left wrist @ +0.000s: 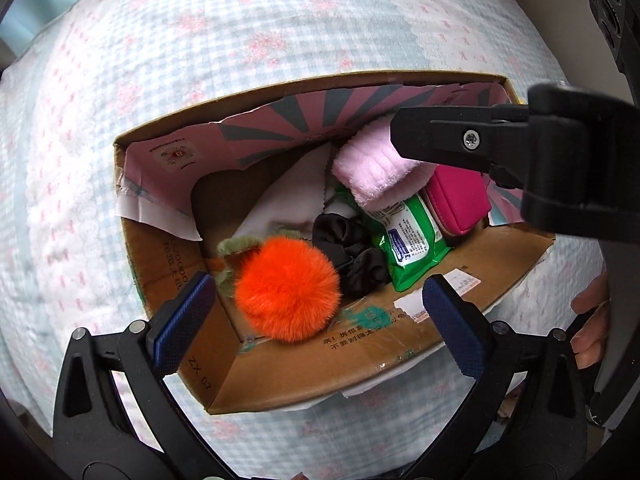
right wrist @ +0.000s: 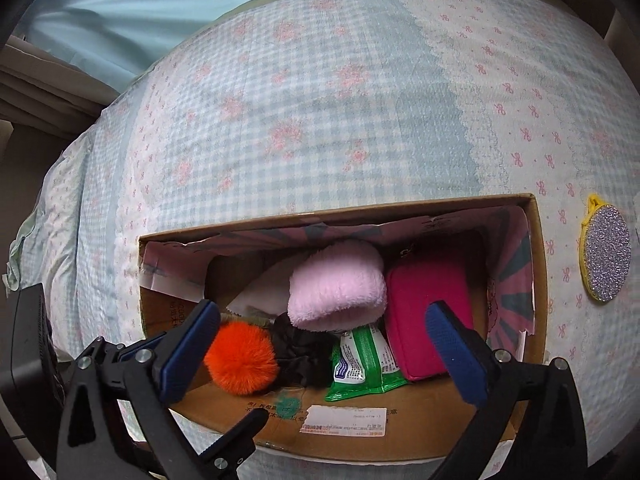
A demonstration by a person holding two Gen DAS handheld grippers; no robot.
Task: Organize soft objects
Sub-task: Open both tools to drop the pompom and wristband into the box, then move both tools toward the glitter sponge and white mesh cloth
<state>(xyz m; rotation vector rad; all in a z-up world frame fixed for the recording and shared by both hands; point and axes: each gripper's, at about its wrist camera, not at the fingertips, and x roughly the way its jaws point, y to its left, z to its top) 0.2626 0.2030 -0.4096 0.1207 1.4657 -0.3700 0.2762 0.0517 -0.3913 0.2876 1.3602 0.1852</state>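
An open cardboard box (left wrist: 304, 376) (right wrist: 340, 211) rests on the bed and holds soft things. An orange pompom (left wrist: 286, 290) (right wrist: 240, 358) lies at its near left beside a black scrunchie (left wrist: 348, 256) (right wrist: 298, 354). A green wipes pack (left wrist: 408, 236) (right wrist: 360, 364), a fluffy pink cloth (left wrist: 372, 168) (right wrist: 336, 280) and a magenta pouch (left wrist: 460, 196) (right wrist: 416, 308) fill the right side. My left gripper (left wrist: 318, 292) hangs open straight above the pompom, not touching it. My right gripper (right wrist: 323, 312) is open over the box, empty. Its black finger (left wrist: 440, 140) crosses the left wrist view.
A white cloth (left wrist: 292, 196) and an olive fuzzy piece (left wrist: 236, 246) lie deeper in the box. A glittery oval with a yellow rim (right wrist: 606, 248) lies on the checked bedspread (right wrist: 320, 100) right of the box. A person's hand (left wrist: 592, 320) shows at the right edge.
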